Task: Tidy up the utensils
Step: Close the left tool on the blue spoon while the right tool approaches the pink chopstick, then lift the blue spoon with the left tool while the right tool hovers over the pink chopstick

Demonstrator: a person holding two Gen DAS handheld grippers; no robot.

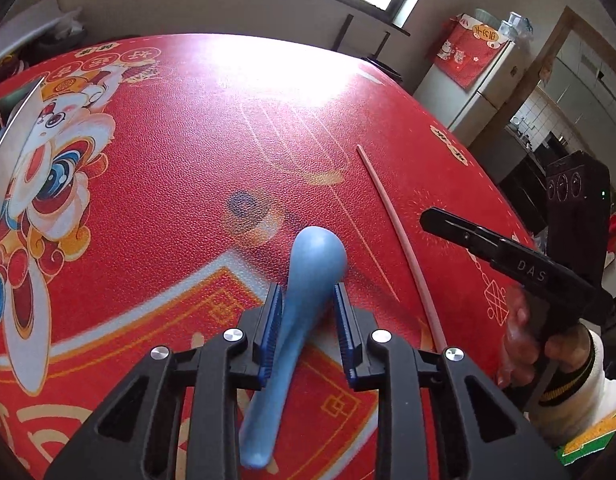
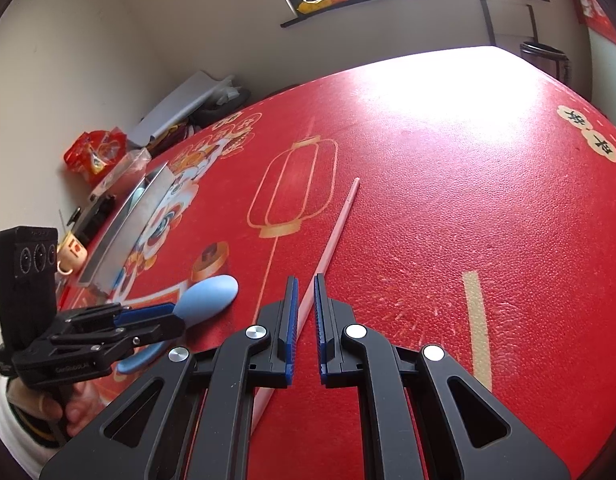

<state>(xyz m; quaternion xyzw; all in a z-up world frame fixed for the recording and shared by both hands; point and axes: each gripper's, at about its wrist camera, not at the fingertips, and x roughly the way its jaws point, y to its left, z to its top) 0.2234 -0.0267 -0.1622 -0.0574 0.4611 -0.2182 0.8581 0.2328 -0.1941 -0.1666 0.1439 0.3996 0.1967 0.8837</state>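
A blue spoon [image 1: 308, 264] lies on the red tablecloth [image 1: 196, 168], bowl pointing away from me. My left gripper [image 1: 308, 292] is shut on its neck, blue pads against both sides, and the handle runs back under the fingers. In the right wrist view the spoon's bowl [image 2: 210, 294] sticks out past the left gripper [image 2: 176, 316]. A long pink chopstick [image 2: 340, 220] lies flat on the cloth. My right gripper [image 2: 306, 280] hovers over its near part, shut with nothing held. The left wrist view shows the right gripper [image 1: 424, 216] just right of the chopstick [image 1: 392, 216].
A metal tray [image 2: 144, 208] stands along the table's left edge with a pale blue thing inside. Behind it are a small cup [image 2: 70, 256], a red snack bag [image 2: 92, 152] and clutter by the wall. A white fridge [image 1: 480, 92] stands beyond the far right edge.
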